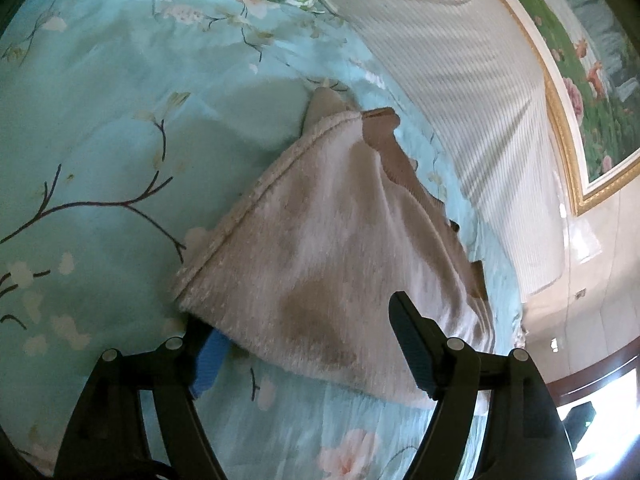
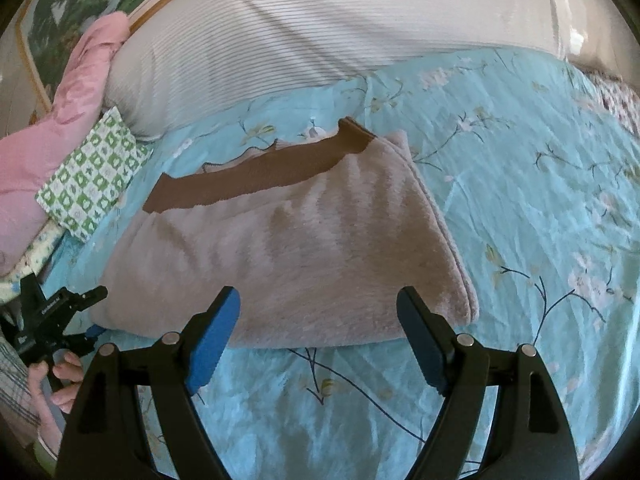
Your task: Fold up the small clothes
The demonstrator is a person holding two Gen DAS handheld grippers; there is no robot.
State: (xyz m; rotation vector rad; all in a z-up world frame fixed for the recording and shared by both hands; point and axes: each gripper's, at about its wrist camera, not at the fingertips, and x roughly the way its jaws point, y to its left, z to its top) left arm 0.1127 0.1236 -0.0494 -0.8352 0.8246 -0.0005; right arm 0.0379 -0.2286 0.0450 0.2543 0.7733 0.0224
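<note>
Lettering first: my left gripper (image 2: 86, 314) shows up at the left edge of the right wrist view, and it has small white print on its black body, but it's too tiny and blurred for me to read. Nothing else with writing on it.

So the fuzzy beige garment (image 2: 288, 248) is lying folded over on the blue floral bedspread (image 2: 520, 168), with a brown band (image 2: 256, 178) along its far edge, toward the white ribbed headboard (image 2: 320, 20). From my right gripper (image 2: 318, 334) the garment's near edge sits just beyond the fingertips, and the jaws are spread wide with nothing between them, hanging over bare bedspread.

On the left wrist view, my left gripper (image 1: 308, 342) is at the near corner of the garment (image 1: 340, 240). Its left finger (image 1: 206, 364) is tucked under the fabric edge and the right finger (image 1: 412, 344) is up over the top, jaws wide apart, so not pinching yet.

Off to the left side there's a green-and-white patterned pillow (image 2: 94, 184) and a pink quilt (image 2: 60, 128) bunched up behind it. A gold-framed flower picture (image 1: 580, 92) hangs above the headboard.
</note>
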